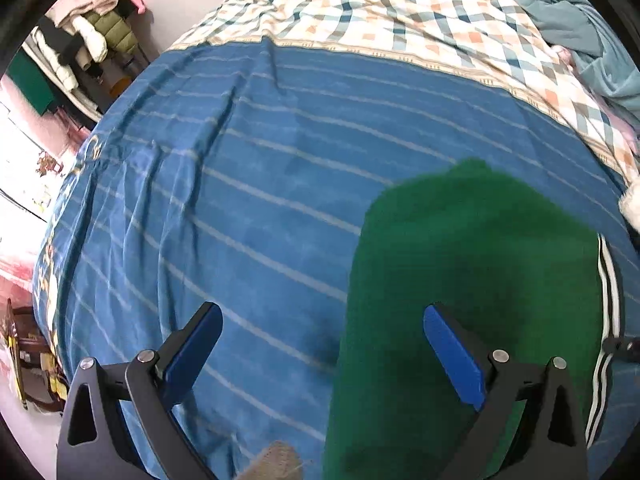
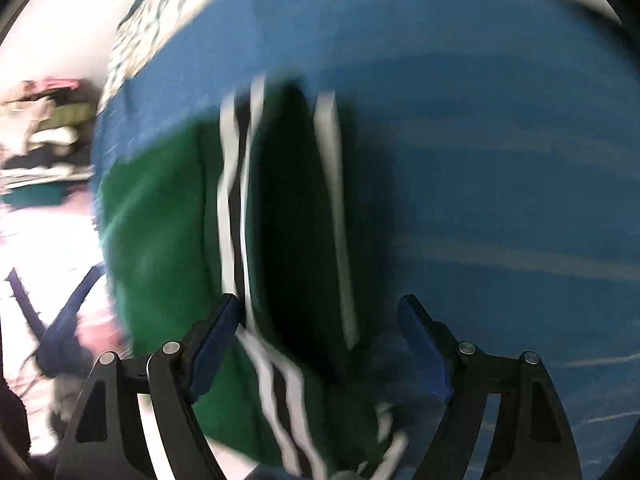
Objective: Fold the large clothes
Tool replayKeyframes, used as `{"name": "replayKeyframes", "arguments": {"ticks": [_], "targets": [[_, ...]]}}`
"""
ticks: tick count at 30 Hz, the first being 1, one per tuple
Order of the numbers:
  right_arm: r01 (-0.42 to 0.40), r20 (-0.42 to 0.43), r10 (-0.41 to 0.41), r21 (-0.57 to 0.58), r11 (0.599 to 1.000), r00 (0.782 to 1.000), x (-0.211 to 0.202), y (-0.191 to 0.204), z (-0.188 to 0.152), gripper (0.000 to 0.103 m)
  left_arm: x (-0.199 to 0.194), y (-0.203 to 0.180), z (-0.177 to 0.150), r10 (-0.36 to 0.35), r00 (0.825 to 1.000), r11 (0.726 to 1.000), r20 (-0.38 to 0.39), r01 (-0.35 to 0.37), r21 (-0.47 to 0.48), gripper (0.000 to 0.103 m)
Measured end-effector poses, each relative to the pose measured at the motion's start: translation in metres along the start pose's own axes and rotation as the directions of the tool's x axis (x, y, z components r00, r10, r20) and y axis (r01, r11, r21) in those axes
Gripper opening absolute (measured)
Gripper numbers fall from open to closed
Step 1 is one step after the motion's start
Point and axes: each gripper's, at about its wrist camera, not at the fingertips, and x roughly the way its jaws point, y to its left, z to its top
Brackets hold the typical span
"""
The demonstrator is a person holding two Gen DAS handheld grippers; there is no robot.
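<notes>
A dark green garment (image 1: 460,240) with white and black side stripes (image 1: 608,280) lies on a blue striped bedsheet (image 1: 240,160). My left gripper (image 1: 322,312) hangs open above the garment's left edge; its right finger is over the green cloth and its left finger over the sheet. The right wrist view is blurred. There my right gripper (image 2: 319,301) stands open over the garment (image 2: 152,220), with a dark fold and the striped band (image 2: 232,184) running between its fingers. The left pad is at the stripes; I cannot tell whether it touches them.
A checked quilt (image 1: 400,20) covers the far end of the bed and a teal blanket (image 1: 580,20) is bunched at the far right. Piled clothes (image 1: 88,28) stand beyond the bed's left edge, above a bright floor (image 1: 24,160).
</notes>
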Motion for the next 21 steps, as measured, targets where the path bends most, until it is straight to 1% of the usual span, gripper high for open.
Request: {"name": "replayKeyframes", "arguments": {"ticks": [1, 2, 3, 4, 5, 7, 8, 9, 11, 12, 13, 14, 15, 16, 17, 18, 19, 20, 21], "targets": [[-0.061, -0.061, 0.064, 0.035, 0.997, 0.996, 0.014, -0.004, -0.005, 0.074, 0.000, 0.000, -0.005, 0.003, 1.000, 1.000, -0.006, -0.003, 0.003, 0.103], [-0.065, -0.053, 0.068, 0.062, 0.996, 0.996, 0.019, -0.006, -0.008, 0.060, 0.000, -0.001, -0.012, 0.013, 1.000, 1.000, -0.016, -0.013, 0.011, 0.103], [-0.037, -0.009, 0.037, 0.072, 0.997, 0.999, 0.018, -0.003, -0.014, 0.053, 0.000, 0.000, -0.016, 0.018, 1.000, 1.000, -0.022, -0.017, 0.019, 0.103], [-0.016, 0.012, 0.015, 0.070, 0.997, 1.000, 0.014, 0.000, -0.017, 0.033, 0.000, 0.000, -0.020, 0.022, 0.999, 0.999, -0.029, -0.021, 0.025, 0.103], [-0.004, 0.041, 0.000, 0.078, 0.997, 0.999, 0.007, 0.005, -0.020, 0.024, -0.001, 0.001, -0.025, 0.023, 0.999, 0.999, -0.033, -0.022, 0.028, 0.103], [-0.001, 0.114, -0.009, 0.087, 0.996, 0.993, -0.017, 0.015, -0.032, 0.021, -0.004, 0.001, -0.030, 0.016, 0.999, 0.999, -0.031, -0.015, 0.038, 0.103], [0.017, 0.147, -0.028, 0.077, 0.997, 0.989, -0.026, 0.023, -0.038, 0.020, -0.005, 0.000, -0.033, 0.017, 0.999, 0.999, -0.028, -0.015, 0.050, 0.103], [0.027, 0.168, -0.040, 0.081, 0.996, 0.985, -0.036, 0.030, -0.046, 0.020, -0.002, -0.004, -0.037, 0.036, 0.999, 0.996, -0.027, -0.034, 0.080, 0.103], [-0.008, 0.191, -0.021, 0.150, 0.989, 0.981, -0.055, 0.030, -0.063, 0.019, 0.004, -0.009, -0.042, 0.062, 0.998, 0.991, -0.030, -0.058, 0.122, 0.103], [-0.026, 0.189, -0.011, 0.197, 0.980, 0.982, -0.057, 0.025, -0.070, 0.019, 0.009, -0.011, -0.044, 0.048, 0.998, 0.991, -0.036, -0.043, 0.129, 0.103], [-0.008, 0.181, -0.032, 0.217, 0.976, 0.983, -0.058, 0.019, -0.072, 0.019, 0.011, -0.011, -0.046, 0.028, 0.999, 0.992, -0.046, -0.022, 0.125, 0.103], [0.032, 0.163, -0.073, 0.244, 0.969, 0.984, -0.052, 0.008, -0.072, 0.019, 0.013, -0.011, -0.046, -0.002, 0.998, 0.994, -0.059, 0.009, 0.112, 0.103], [0.064, 0.128, -0.103, 0.278, 0.958, 0.986, -0.040, -0.005, -0.072, 0.020, 0.013, -0.012, -0.045, -0.036, 0.997, 0.994, -0.065, 0.042, 0.097, 0.103], [0.088, 0.099, -0.122, 0.292, 0.952, 0.988, -0.035, -0.017, -0.077, 0.029, 0.012, -0.014, -0.044, -0.045, 0.997, 0.994, -0.065, 0.051, 0.095, 0.103], [0.138, 0.045, -0.158, 0.287, 0.948, 0.986, -0.020, -0.026, -0.071, 0.047, 0.010, -0.016, -0.043, -0.043, 0.997, 0.994, -0.062, 0.049, 0.099, 0.103], [0.170, 0.010, -0.180, 0.273, 0.947, 0.984, -0.012, -0.030, -0.063, 0.056, 0.007, -0.019, -0.041, -0.034, 0.998, 0.993, -0.057, 0.040, 0.109, 0.103], [0.209, -0.016, -0.213, 0.270, 0.940, 0.977, -0.012, -0.028, -0.054, 0.062, 0.005, -0.019, -0.040, -0.031, 0.998, 0.993, -0.052, 0.037, 0.112, 0.103], [0.234, -0.025, -0.236, 0.263, 0.936, 0.971, -0.020, -0.023, -0.048, 0.062, 0.000, -0.018, -0.036, -0.033, 0.999, 0.994, -0.036, 0.037, 0.100, 0.103], [0.255, -0.011, -0.260, 0.238, 0.937, 0.966, -0.031, -0.013, -0.041, 0.061, -0.002, -0.016, -0.033, -0.032, 0.999, 0.996, -0.025, 0.034, 0.085, 0.103]]}}
